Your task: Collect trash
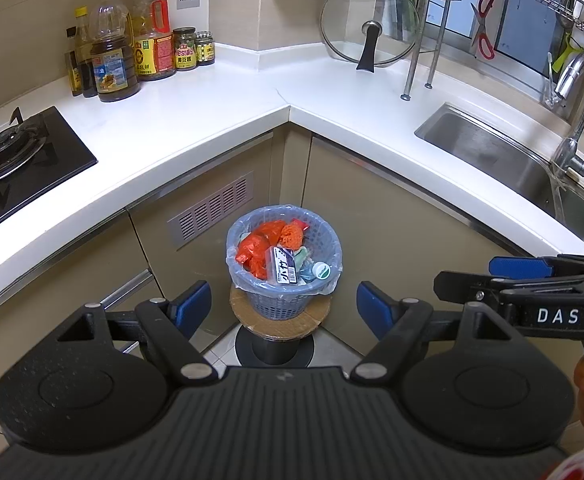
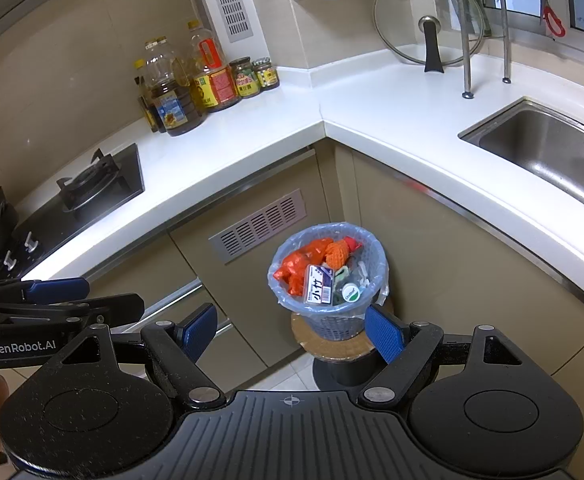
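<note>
Left wrist view: high, tilted down, faces counter corner; bin (image 1: 284, 268) centred, well below. Right wrist view: same tilt, from right; bin (image 2: 327, 280) mid-frame. Shared: bin, stove (image 1: 12, 160), sink (image 2: 551, 152), bottles.

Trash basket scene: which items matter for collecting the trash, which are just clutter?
Job:
- trash basket with plastic liner, on a round stand
- trash inside: orange bags, white carton
- left hand-held gripper and right hand-held gripper, both open, empty

Lying about:
- oil bottles, jars
- glass lid
- scissors
- stove, sink
</note>
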`<action>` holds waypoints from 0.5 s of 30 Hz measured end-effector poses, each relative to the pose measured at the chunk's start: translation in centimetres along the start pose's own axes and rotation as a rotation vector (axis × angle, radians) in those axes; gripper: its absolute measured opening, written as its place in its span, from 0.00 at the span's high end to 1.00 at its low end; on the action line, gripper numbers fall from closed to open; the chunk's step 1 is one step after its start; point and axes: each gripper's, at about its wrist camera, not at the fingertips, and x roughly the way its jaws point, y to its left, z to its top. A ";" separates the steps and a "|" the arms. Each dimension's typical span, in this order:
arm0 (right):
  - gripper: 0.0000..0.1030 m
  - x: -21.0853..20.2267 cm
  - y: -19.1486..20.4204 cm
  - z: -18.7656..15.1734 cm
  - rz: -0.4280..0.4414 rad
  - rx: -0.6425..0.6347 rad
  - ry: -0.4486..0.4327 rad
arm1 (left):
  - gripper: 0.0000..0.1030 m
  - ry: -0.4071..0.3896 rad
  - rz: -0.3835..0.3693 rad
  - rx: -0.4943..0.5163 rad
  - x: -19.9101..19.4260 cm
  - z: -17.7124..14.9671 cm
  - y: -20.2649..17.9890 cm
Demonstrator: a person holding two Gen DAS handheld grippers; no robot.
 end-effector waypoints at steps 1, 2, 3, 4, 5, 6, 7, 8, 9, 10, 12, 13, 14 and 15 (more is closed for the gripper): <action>0.22 0.0 0.0 0.0 0.000 -0.001 0.000 | 0.24 0.000 -0.002 0.001 0.0 0.0 0.1; 0.22 -0.1 0.0 0.1 0.000 -0.001 0.000 | 0.24 0.000 -0.001 0.001 0.0 0.0 0.1; 0.22 -0.1 0.0 0.1 0.000 -0.001 0.000 | 0.24 0.000 -0.001 0.001 0.0 0.0 0.2; 0.22 0.0 0.0 0.1 0.000 -0.001 0.001 | 0.24 0.000 -0.001 0.001 0.0 0.0 0.2; 0.22 0.0 0.1 0.1 0.000 -0.001 0.001 | 0.24 0.000 -0.001 0.001 0.0 0.0 0.2; 0.22 0.0 0.1 0.1 0.000 -0.002 0.001 | 0.24 -0.001 -0.001 0.001 0.0 0.0 0.2; 0.22 0.0 0.1 0.1 -0.001 -0.002 0.001 | 0.24 0.000 -0.002 0.001 0.0 0.0 0.2; 0.22 0.0 0.1 0.1 -0.001 -0.001 0.001 | 0.24 0.000 -0.002 0.002 0.0 0.0 0.2; 0.22 0.1 0.2 0.1 -0.001 -0.001 0.001 | 0.24 0.000 -0.002 0.002 0.0 0.0 0.2; 0.22 0.1 0.2 0.2 -0.001 -0.001 0.001 | 0.24 0.000 -0.002 0.002 0.0 0.0 0.2; 0.22 0.1 0.2 0.2 -0.002 -0.001 0.002 | 0.24 0.000 -0.002 0.002 0.0 0.0 0.2; 0.22 0.1 0.2 0.2 -0.002 -0.001 0.002 | 0.24 0.000 -0.002 0.001 0.0 0.0 0.2; 0.22 0.1 0.2 0.2 -0.002 -0.001 0.001 | 0.24 0.000 -0.002 0.001 0.0 0.0 0.2; 0.22 0.1 0.2 0.2 -0.002 -0.002 0.001 | 0.24 0.000 -0.002 0.001 0.0 0.0 0.2</action>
